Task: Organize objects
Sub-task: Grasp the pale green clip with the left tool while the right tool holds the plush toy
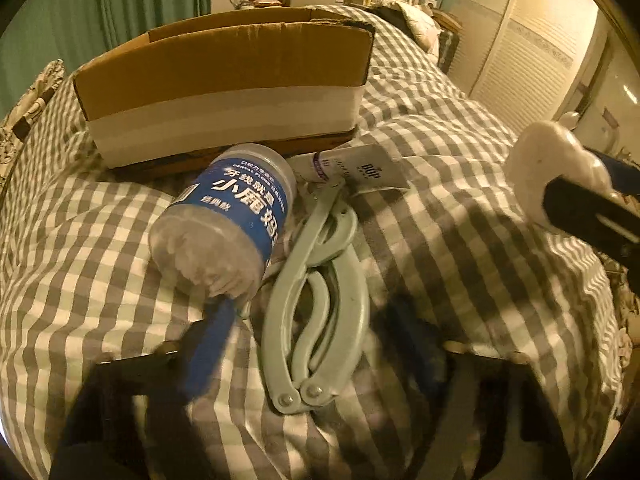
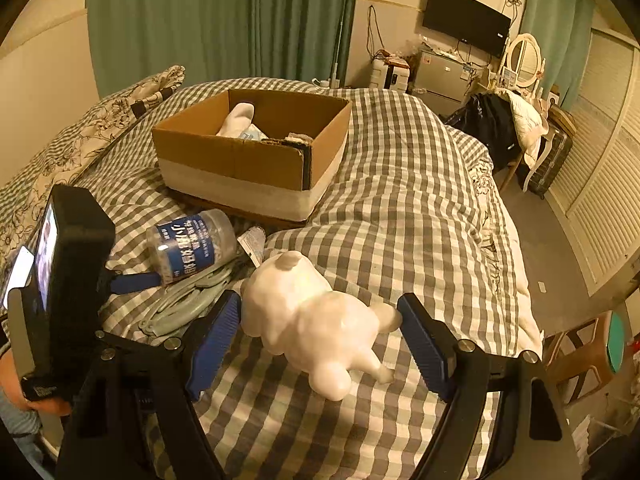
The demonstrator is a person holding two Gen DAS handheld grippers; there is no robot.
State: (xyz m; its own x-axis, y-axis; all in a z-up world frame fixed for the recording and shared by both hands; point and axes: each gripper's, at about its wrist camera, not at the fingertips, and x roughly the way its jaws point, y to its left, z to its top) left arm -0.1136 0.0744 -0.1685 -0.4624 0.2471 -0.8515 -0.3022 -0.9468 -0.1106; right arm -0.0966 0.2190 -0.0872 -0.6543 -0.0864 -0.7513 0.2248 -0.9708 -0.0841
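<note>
Left tongs [image 1: 304, 320] blurred; right pad indistinct.

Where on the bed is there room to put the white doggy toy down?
The checked quilt right of the cardboard box is bare. It is crowded in front of the box: floss jar, tube and green hanger.

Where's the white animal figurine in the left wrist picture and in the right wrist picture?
Left wrist view: white animal figurine at the right edge, held up by the right gripper.
Right wrist view: figurine low in the centre, between the right gripper's fingers.
Shared landmark: cardboard box on the checked bed cover, behind the blue-labelled floss-pick jar.
</note>
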